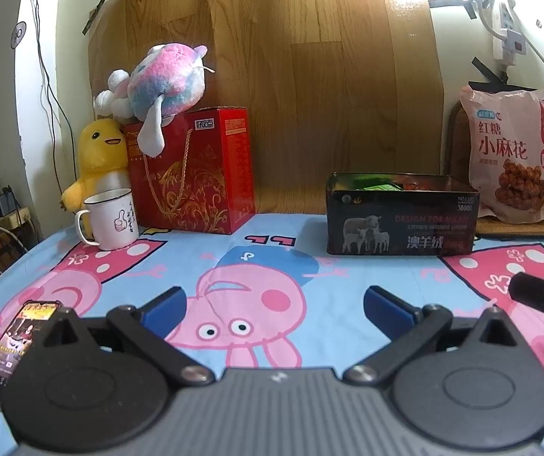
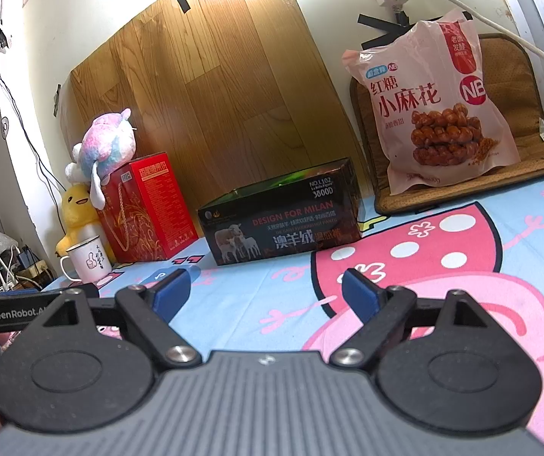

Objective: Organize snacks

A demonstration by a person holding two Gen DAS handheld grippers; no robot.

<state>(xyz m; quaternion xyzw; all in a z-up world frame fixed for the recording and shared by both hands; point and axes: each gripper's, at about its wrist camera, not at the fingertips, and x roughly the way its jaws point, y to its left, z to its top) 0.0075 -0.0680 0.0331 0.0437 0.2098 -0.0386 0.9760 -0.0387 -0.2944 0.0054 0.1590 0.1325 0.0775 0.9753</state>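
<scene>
Blue-padded fingers stand spread wide on both claws — the left claw (image 1: 273, 306) and the right claw (image 2: 264, 290) each hold nothing and hover low, level over the cartoon-print sheet (image 1: 203, 262). The black tin box (image 1: 401, 214) sits ahead by the wooden board, snack packets inside; the pink fried-dough-twist bag (image 2: 431, 106) leans upright on a brown cushion (image 2: 515, 87) — to the box's right.

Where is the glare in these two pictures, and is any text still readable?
Left wrist view: glare whitens the wall at top right; the black tin has dim, partly readable print. Right wrist view: glare sits at top centre above the wood panel; the snack bag lettering is sharp; straight edges bend from the fisheye.
</scene>
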